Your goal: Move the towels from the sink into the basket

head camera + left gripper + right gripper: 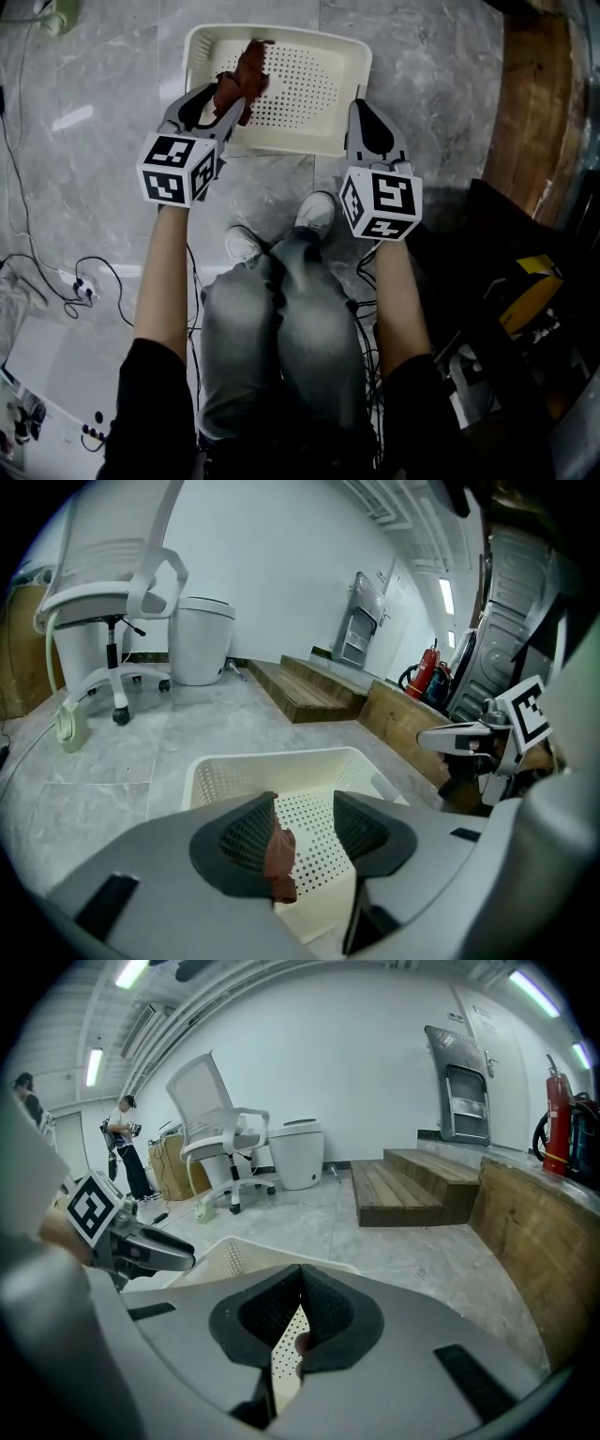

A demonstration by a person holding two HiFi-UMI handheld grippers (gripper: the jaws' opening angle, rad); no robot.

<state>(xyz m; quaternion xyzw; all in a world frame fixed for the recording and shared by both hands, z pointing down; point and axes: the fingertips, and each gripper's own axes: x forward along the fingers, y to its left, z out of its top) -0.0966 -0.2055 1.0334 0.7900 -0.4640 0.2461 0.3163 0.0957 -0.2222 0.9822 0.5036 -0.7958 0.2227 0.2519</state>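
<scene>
A white perforated basket (309,141) stands on the grey floor ahead of the person's feet. A reddish-brown towel (247,77) hangs over its left part from my left gripper (232,94). In the left gripper view that towel (279,860) clings to the left pad while the right pad stands well apart, so the left gripper (305,803) is open above the basket (272,758). My right gripper (360,107) hovers at the basket's right front corner. Its jaw tips meet in the right gripper view, so the right gripper (300,1274) is shut, with the basket's holed wall (286,1354) showing below the tips.
Cables and a plug strip (82,286) lie on the floor at the left. Dark clutter (525,300) and a wooden step (539,103) stand to the right. Farther off are a white office chair (112,583), a white toilet (202,639) and wooden steps (412,1185).
</scene>
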